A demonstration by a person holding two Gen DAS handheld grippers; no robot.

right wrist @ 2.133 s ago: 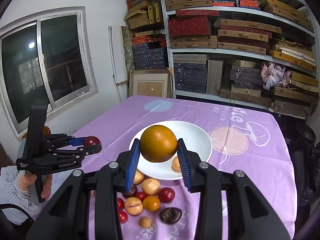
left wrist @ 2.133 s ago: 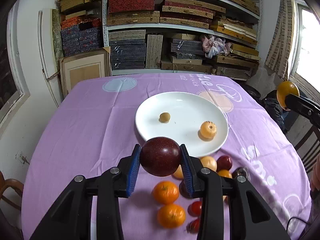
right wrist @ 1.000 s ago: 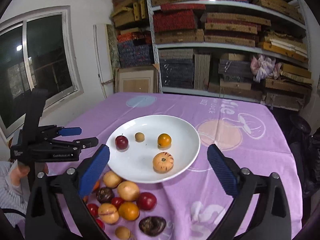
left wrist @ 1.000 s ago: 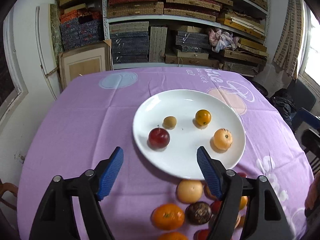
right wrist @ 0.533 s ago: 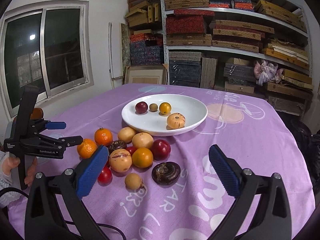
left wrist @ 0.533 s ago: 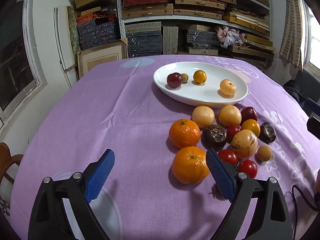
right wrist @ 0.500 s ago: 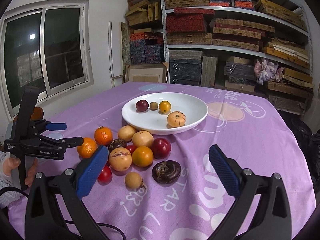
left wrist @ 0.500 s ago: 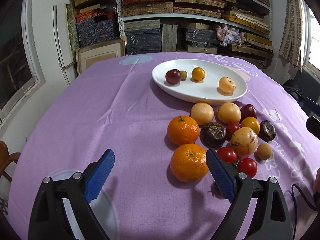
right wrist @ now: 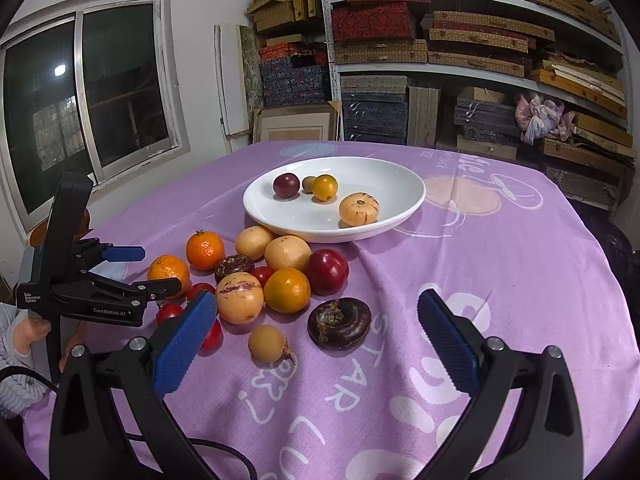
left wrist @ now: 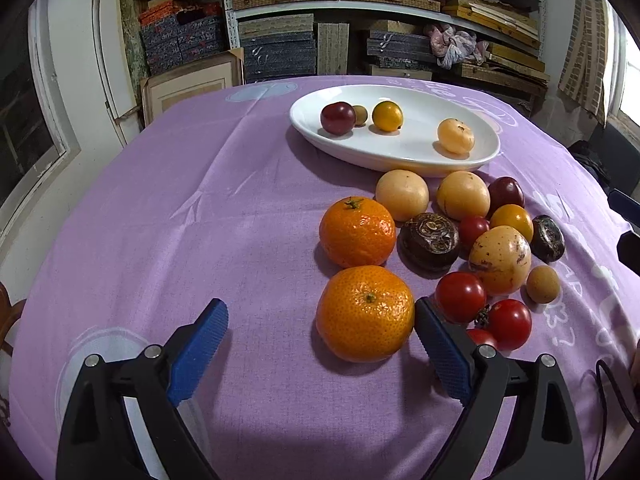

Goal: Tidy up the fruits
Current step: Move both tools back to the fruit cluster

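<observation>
A white plate (left wrist: 404, 156) (right wrist: 396, 216) holds a dark red plum (left wrist: 337, 118), a small tan fruit, a yellow-orange fruit (left wrist: 387, 116) and a pale striped fruit (right wrist: 359, 209). Several loose fruits lie on the purple cloth in front of it. My left gripper (left wrist: 320, 344) is open and low over the cloth; the nearest tangerine (left wrist: 365, 313) sits just inside its right finger. It also shows in the right wrist view (right wrist: 136, 268). My right gripper (right wrist: 316, 344) is open and empty, with a dark wrinkled fruit (right wrist: 339, 323) and a small tan fruit (right wrist: 266, 343) just ahead of it.
A second tangerine (left wrist: 357, 231), pale round fruits (left wrist: 402, 195), cherry tomatoes (left wrist: 460, 297) and a red plum (right wrist: 327, 271) crowd the pile. Shelves of boxes (right wrist: 440, 60) stand behind the table and a window (right wrist: 80, 96) at the left. A cable (left wrist: 612, 392) trails at the right.
Both grippers have edged forward toward the fruit pile and stay open. The near tangerine now lies closer to my left gripper's right finger. No fruit has moved.
</observation>
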